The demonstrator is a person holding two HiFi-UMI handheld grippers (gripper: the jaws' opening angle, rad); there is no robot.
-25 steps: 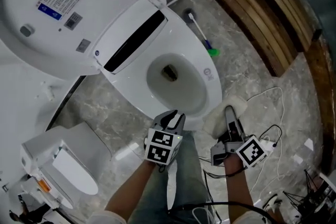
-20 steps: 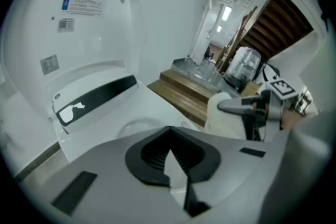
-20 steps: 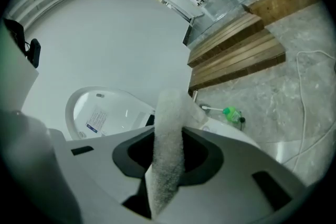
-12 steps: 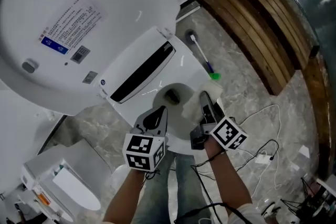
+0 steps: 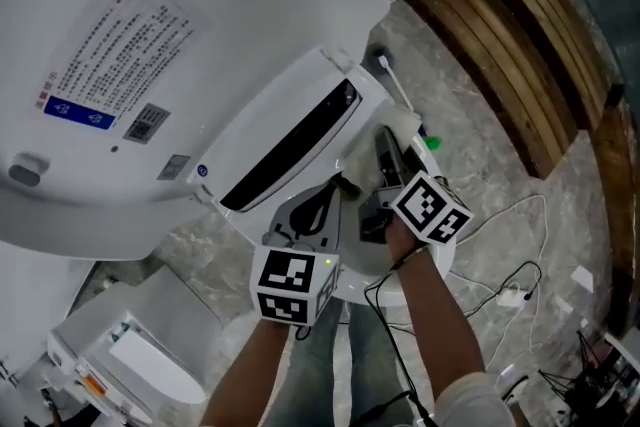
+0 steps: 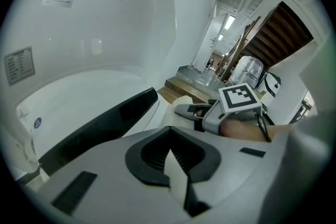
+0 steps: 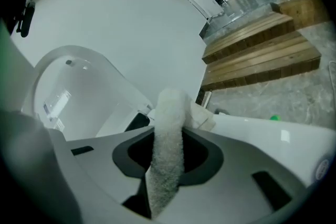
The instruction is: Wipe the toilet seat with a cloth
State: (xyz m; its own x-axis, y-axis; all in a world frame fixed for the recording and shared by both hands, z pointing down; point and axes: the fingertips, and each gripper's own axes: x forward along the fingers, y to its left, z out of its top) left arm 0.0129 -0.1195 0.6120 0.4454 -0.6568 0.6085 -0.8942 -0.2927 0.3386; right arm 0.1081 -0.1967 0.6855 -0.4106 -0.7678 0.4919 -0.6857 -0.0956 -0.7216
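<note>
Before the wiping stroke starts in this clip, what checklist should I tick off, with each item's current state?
1. Cloth gripped: ok. The right hand-held gripper is shut on the white cloth.
2. Lid out of the way: ok. The toilet lid stands raised.
3. Cloth touching the toilet seat: cannot tell; the cloth is near the seat's rear.
4. Left hand-held gripper free: ok. Its jaws are together with nothing between them.
5. Toilet brush off the seat: ok. It lies on the floor beside the toilet.
</note>
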